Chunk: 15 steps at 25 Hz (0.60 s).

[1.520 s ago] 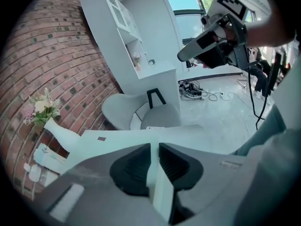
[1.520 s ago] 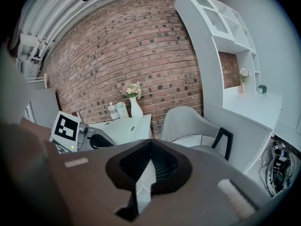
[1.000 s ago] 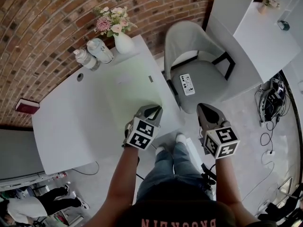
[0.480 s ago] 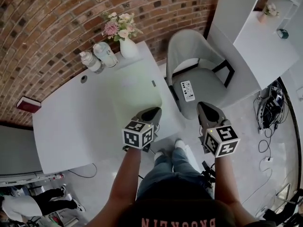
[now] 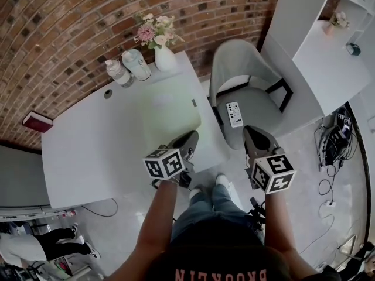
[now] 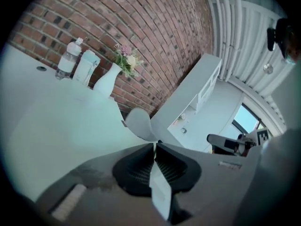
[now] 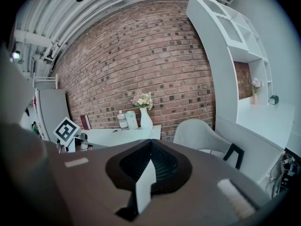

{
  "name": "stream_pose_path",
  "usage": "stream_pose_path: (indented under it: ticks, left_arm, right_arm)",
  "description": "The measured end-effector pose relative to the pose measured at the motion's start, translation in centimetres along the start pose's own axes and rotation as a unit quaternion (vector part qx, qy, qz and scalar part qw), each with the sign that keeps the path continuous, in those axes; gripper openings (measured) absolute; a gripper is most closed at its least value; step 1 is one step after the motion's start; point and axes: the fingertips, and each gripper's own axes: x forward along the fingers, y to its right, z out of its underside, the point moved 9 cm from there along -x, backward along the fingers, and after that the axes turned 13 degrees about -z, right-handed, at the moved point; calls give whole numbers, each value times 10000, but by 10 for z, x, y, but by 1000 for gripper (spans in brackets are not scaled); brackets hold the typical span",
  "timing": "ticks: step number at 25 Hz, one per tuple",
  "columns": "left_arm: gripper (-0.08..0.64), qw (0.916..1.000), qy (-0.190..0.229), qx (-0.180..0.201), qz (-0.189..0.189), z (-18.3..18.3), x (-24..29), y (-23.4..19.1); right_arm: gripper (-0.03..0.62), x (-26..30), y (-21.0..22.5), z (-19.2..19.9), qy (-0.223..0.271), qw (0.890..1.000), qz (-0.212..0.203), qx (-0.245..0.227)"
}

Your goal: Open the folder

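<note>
Head view puts us standing at the near edge of the desk [image 5: 88, 151], with the folder [image 5: 170, 107] lying flat and closed on its right half, a pale green sheet running from near the vase [image 5: 164, 58] down to the near corner. A small dark tab [image 5: 193, 102] sits at its right edge; we cannot tell what it is.

What has changed is the left gripper [image 5: 188, 138]. Over the past second its marker cube has turned to show different faces, so the wrist has rolled, and it has drifted slightly left. Its tip hangs over the folder's near right corner. The left gripper view shows its jaws pressed together with nothing between them, and the desk lies below them, so we judge it is not touching the cover.

The right gripper [image 5: 253, 133] has hardly moved. It is off the desk, over the floor in front of the chair [image 5: 246, 75], and its own view shows its jaws together and empty too.

So the task has not begun: the cover is down and no jaw is on it. We read the roll as lining up the left jaws with the cover's edge. They would have to part before they could pinch that edge, and a thin cover lying flush on the desk may be hard to catch.
</note>
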Motion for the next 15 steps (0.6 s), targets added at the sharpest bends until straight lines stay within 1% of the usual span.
stream_pose_path:
  ticks: [5,10,12,15]
  left_arm:
    - [18,9979,232,-599,37,5,-5,-3]
    - [19,9925,530,-1089,145,8,-9,-3]
    - [23,9920,599,-1104,145,8,-10,0]
    - [23,9932,645,-971,73,7,-9,4]
  right_arm:
    - [1,2,-1,-2,8,9999,-116,-33]
    - [2,9,0,-2,-107,9993,-370,-12]
    - [0,19,2,3,-248,9983,-521,28]
    - [1,35,1,9,-421,9967,-696,21]
